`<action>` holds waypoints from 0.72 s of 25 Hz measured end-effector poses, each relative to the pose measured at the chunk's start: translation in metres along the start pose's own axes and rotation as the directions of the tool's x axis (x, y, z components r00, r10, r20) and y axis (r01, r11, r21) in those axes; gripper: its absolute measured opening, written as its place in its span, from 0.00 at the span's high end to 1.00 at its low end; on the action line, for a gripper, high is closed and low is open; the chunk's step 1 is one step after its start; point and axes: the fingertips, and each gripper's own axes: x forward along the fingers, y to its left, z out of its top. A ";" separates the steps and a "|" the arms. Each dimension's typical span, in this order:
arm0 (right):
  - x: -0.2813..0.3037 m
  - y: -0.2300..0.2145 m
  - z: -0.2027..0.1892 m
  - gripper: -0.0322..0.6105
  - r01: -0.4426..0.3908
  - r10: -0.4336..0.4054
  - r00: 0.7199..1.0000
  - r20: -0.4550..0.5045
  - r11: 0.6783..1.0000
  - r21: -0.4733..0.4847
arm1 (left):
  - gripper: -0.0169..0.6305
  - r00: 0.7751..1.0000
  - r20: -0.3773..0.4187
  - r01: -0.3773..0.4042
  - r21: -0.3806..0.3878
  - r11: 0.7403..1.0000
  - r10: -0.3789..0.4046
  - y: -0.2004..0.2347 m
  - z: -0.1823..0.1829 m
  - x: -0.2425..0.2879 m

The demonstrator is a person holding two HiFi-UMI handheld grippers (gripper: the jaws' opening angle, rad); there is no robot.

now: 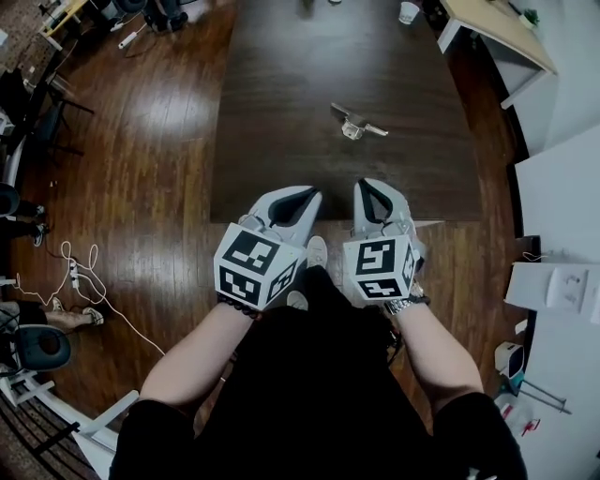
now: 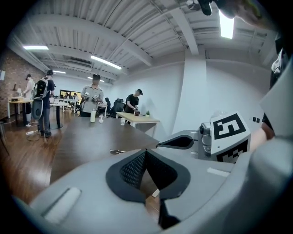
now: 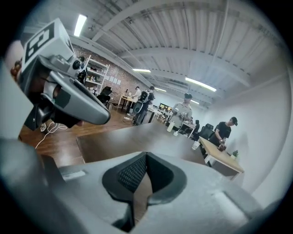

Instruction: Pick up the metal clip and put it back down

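**Site.** Wood floor point(image 1: 141, 141) all round. Dark counter point(image 1: 281, 94) ran up the middle of the head view, mostly bare. A light-topped table point(image 1: 487, 23) stood beyond its far right corner.

**Operator.** Standing at the counter's near edge, both forearms held forward, one claw per hand.

**Claws.** Left claw point(image 1: 305, 199) and right claw point(image 1: 370, 192) sat side by side, near each other, over the near edge. Per left gripper view, the left claw's jaws met at the tips w/ nothing between them. Right gripper view showed the same: fully closed, nothing held. Both pointed across the counter, angled slightly down.

**Task item.** Metal clip point(image 1: 356, 124) lay flat on the counter, right of centre, well apart from both claws and untouched. It looked to have a pale body w/ thin handles splayed to either side; finer detail too small to confirm.

**Assessment (judgement).** Pick-up not yet begun; the step in hand is the approach.
- Right claw is the better placed, the clip lying roughly ahead of it.
- Open the jaws fully before arrival, not over the item.
- The clip sits low, so bring the tips right down to the counter surface.
- Straddle the body, not the handles: thin metal is likely to slip or pivot.
- Close squarely, lift only slightly, and set down flat before releasing.
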 end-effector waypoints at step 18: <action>-0.112 0.009 0.019 0.96 -0.026 0.011 0.996 0.092 0.986 0.166 | 0.95 0.999 0.039 0.025 0.023 0.999 -0.025 -0.075 0.004 -0.044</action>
